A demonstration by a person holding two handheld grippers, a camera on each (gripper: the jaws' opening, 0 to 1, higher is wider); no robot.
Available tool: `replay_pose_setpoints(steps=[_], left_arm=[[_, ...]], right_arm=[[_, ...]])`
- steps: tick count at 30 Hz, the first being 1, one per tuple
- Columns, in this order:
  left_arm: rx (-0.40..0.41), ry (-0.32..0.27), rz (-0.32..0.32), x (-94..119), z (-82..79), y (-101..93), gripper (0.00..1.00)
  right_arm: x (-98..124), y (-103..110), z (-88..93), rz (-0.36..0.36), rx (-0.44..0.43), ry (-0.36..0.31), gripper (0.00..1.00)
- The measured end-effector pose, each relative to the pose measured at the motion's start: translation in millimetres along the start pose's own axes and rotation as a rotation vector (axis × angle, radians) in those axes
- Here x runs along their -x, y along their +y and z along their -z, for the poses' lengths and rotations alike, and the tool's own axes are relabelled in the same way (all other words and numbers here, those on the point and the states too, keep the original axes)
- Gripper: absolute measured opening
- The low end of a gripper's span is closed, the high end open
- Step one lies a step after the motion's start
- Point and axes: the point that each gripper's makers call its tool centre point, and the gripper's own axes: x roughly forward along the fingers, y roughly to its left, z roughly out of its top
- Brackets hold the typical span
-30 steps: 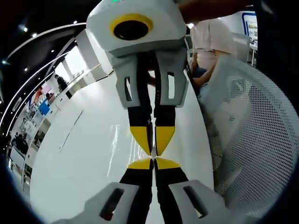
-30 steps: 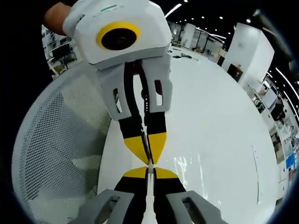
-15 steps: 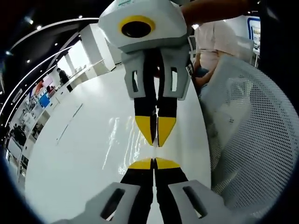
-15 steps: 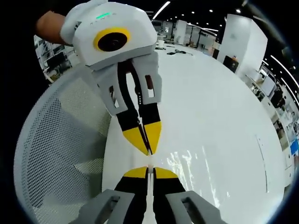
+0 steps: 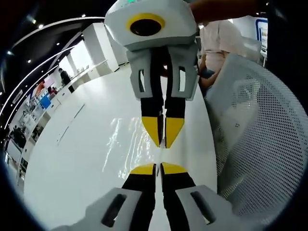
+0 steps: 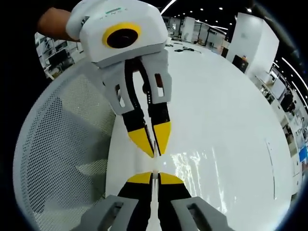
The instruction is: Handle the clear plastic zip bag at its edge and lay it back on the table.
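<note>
My two grippers face each other tip to tip over a glossy white table (image 5: 72, 168). In the left gripper view my left gripper (image 5: 158, 168) rises from the bottom, its yellow-tipped jaws pressed together. My right gripper (image 5: 162, 144) comes down from the top, jaws also together. The clear plastic zip bag (image 5: 126, 139) shows only as crinkled glints beside the tips. In the right gripper view my right gripper (image 6: 153, 177) pinches a thin pale edge of the bag (image 6: 192, 161). My left gripper (image 6: 155, 151) hangs just above it, shut on the same edge.
A white mesh chair back (image 5: 255, 134) stands close beside the table edge, also at the chair back (image 6: 57, 154). A seated person (image 5: 216, 45) is behind it. A hand (image 6: 55, 21) holds the left gripper. The table (image 6: 231, 120) stretches away open.
The two grippers' tips, touching a second ago, have drawn a little apart, leaving a short gap. Both stay shut.
</note>
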Motion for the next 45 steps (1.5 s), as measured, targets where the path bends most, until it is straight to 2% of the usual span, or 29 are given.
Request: replay_pose_setpoints(steps=[2,5,8,14,17,21,24,30,35,38,41,45], left_arm=[[-0.013,0.005,0.012,-3.8,-0.6,-3.9,0.05],[-0.051,0.029,0.022,-7.9,0.8,-7.5,0.03],[-0.046,0.036,0.029,-8.1,1.6,-7.4,0.0],[-0.055,0.041,0.029,-8.2,0.8,-5.4,0.0],[-0.026,0.036,0.032,-8.0,-0.9,-6.3,0.0],[-0.036,0.031,0.035,-7.5,-2.7,-8.0,0.0],[-0.031,0.026,0.037,-7.2,-4.0,-8.6,0.0],[-0.033,0.019,0.046,-7.5,-3.9,-8.4,0.0],[-0.039,0.016,0.051,-6.6,-5.2,-9.4,0.0],[0.004,0.028,0.062,-6.6,-3.4,-9.4,0.0],[-0.027,0.029,0.058,-6.9,-3.1,-8.4,0.0],[-0.023,0.041,0.063,-8.2,-2.6,-9.9,0.0]], right_arm=[[-1.4,-1.3,-2.4,0.002,-0.005,-0.002,0.0],[-4.1,-2.3,-4.1,0.002,-0.004,-0.003,0.0],[-4.6,-0.6,-2.4,0.0,0.003,0.003,0.0],[-3.3,-1.9,-2.4,0.013,-0.003,0.001,0.0],[-3.1,-1.4,-1.1,0.015,-0.006,0.007,0.0],[-3.3,-1.7,-0.1,0.02,0.02,0.011,0.0],[-5.1,0.1,2.0,0.032,0.075,0.019,0.0],[-6.6,0.7,1.2,0.04,0.102,0.017,0.0],[-6.9,-0.5,0.3,0.044,0.085,0.02,0.0],[-7.6,0.3,-0.7,0.041,0.082,0.023,0.0],[-8.1,-0.2,-1.0,0.042,0.081,0.028,0.0],[-8.9,0.5,-3.7,0.036,0.07,0.025,0.0]])
